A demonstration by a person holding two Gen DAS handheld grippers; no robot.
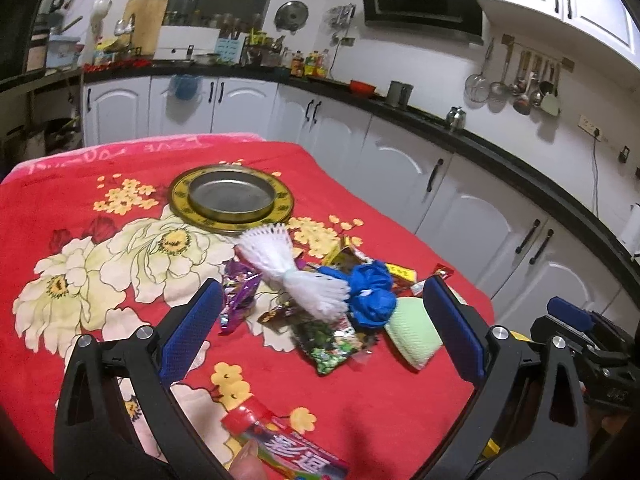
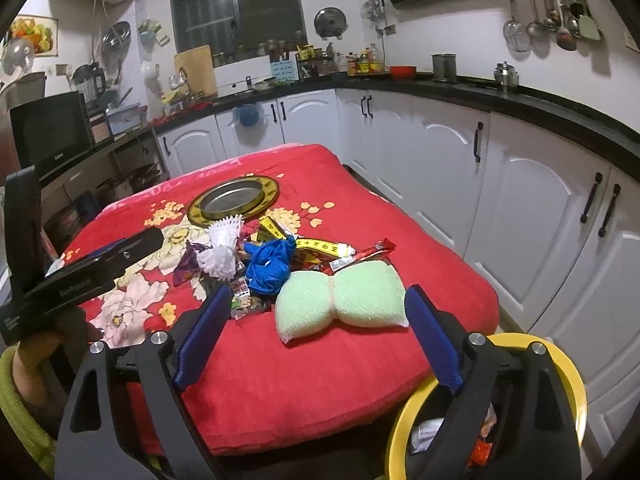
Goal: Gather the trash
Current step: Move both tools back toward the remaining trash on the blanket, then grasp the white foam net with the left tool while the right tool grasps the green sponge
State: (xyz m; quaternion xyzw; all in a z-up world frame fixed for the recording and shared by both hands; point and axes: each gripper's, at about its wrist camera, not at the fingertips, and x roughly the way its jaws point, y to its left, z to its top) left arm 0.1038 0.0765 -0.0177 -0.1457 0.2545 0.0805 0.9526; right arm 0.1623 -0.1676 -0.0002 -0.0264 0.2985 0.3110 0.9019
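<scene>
- left gripper (image 1: 324,336): fingers spread wide, nothing between the pads, held above the near part of the trash pile
- right gripper (image 2: 316,340): fingers spread wide, empty; green foam net (image 2: 340,300) lies on the cloth ahead between the two finger lines, not touched
- worktop under a red floral cloth (image 1: 80,280), white kitchen cabinets (image 2: 520,220) beyond
- trash pile near the middle-right of the cloth: white foam net (image 1: 296,276) on top, blue crumpled bag (image 1: 372,292) touching it on the right, purple wrapper (image 1: 238,296) to its left, green snack packet (image 1: 328,344) at the near edge
- yellow printed strip (image 2: 320,246) and red stick wrapper (image 2: 372,252) at the far right side of the pile
- green foam net sits just beside the blue bag, at the pile's right end
- separate red candy wrapper (image 1: 280,448) lies alone at the near edge of the cloth, under the left gripper, well apart from the pile
- round metal tray with gold rim (image 1: 232,200) behind the pile, empty, white net's end close to its rim
- yellow-rimmed bin (image 2: 560,380) low right beside the worktop, below the right gripper; wrappers visible inside
- person's hand in a green sleeve (image 2: 24,384) at the left edge of the right wrist view, holding the other gripper's handle
</scene>
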